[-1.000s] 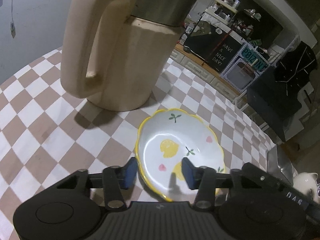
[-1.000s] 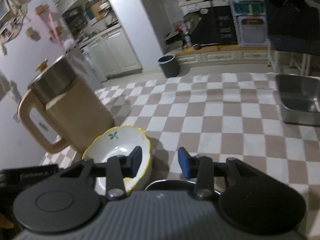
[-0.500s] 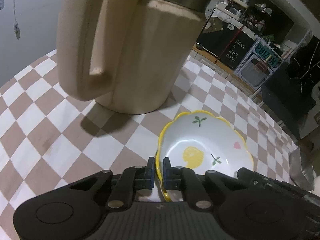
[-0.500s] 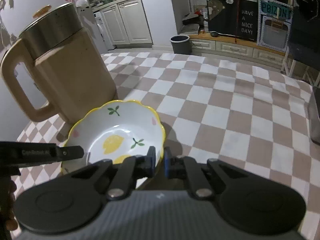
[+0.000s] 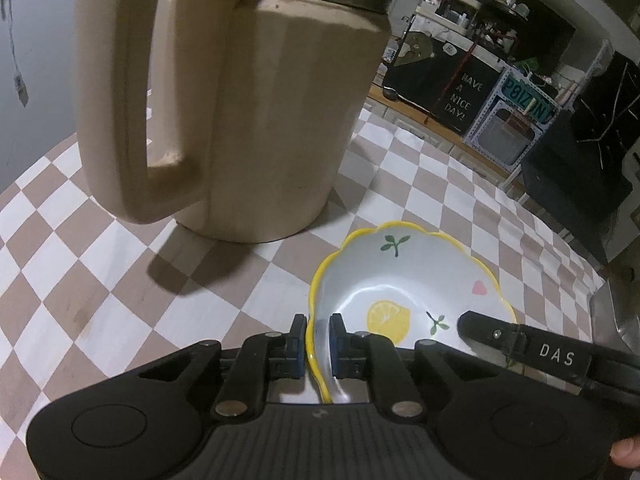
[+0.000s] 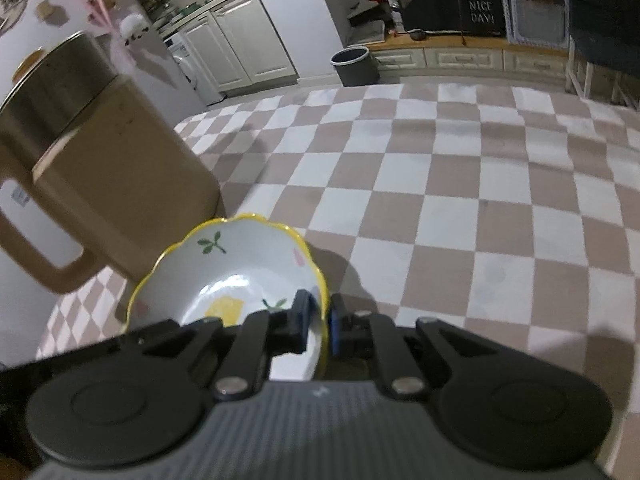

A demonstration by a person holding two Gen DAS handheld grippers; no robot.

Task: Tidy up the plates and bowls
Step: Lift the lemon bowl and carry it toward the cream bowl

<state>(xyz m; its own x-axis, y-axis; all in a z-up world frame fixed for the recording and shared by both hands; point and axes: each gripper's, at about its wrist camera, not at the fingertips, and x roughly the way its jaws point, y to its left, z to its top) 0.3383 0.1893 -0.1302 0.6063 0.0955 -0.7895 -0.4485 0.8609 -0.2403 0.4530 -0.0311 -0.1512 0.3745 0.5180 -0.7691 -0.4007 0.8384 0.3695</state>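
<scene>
Our left gripper (image 5: pixel 318 338) pinching the near rim of the lemon bowl (image 5: pixel 404 280), our right gripper (image 6: pixel 320 318) pinching its opposite rim, beige jug (image 5: pixel 248 112) just behind on the checked tablecloth (image 6: pixel 460 208)

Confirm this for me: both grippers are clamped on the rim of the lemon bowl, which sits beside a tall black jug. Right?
Not quite: the jug is beige, as the left wrist view shows. Both the left gripper and right gripper do clamp the lemon bowl rim.
</scene>
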